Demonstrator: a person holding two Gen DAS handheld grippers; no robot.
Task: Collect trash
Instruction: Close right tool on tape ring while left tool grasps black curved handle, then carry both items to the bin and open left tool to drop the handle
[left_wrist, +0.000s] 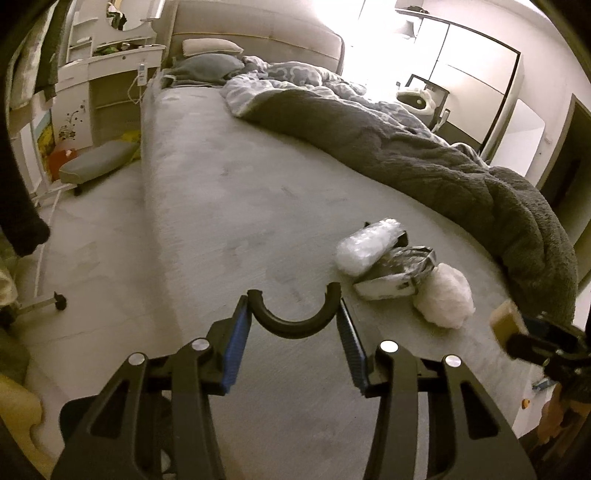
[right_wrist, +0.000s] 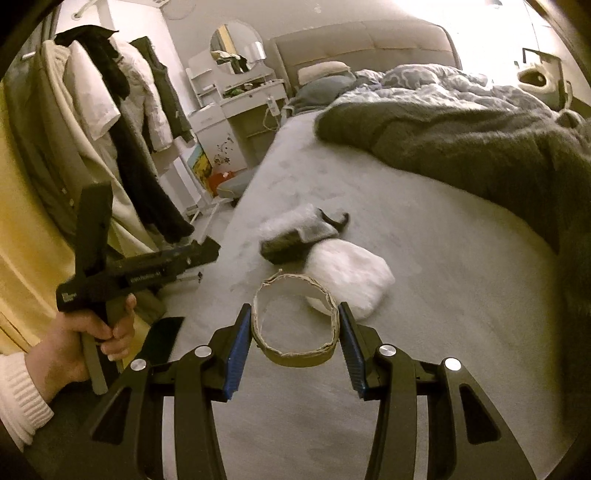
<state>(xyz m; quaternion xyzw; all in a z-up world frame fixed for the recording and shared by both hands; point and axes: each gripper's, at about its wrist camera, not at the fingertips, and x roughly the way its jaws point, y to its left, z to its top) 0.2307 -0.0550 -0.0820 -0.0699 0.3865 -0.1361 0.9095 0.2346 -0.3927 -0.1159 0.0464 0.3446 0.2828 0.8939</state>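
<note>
Left wrist view, left to right: white dresser (left_wrist: 110, 62) against the far wall; grey footstool (left_wrist: 98, 160) on the floor; bed (left_wrist: 229, 206) with bare grey sheet; left gripper (left_wrist: 293, 321), jaws pinching a black half-ring (left_wrist: 293, 315) by its two ends, held clear above the sheet; trash pile on the bed just right of it, namely a clear plastic wad (left_wrist: 367, 245), a crumpled silver wrapper (left_wrist: 397, 273) and a white fluffy lump (left_wrist: 445, 301), all touching; dark rumpled blanket (left_wrist: 424, 158) beyond.

Right wrist view, left to right: person's left hand (right_wrist: 92, 336) in a white cuff gripping the other tool's handle; clothes rack (right_wrist: 122, 122); right gripper (right_wrist: 295, 325), jaws pinching a cardboard tape ring (right_wrist: 295, 325) across its width, above the sheet; the same trash pile behind it.
</note>
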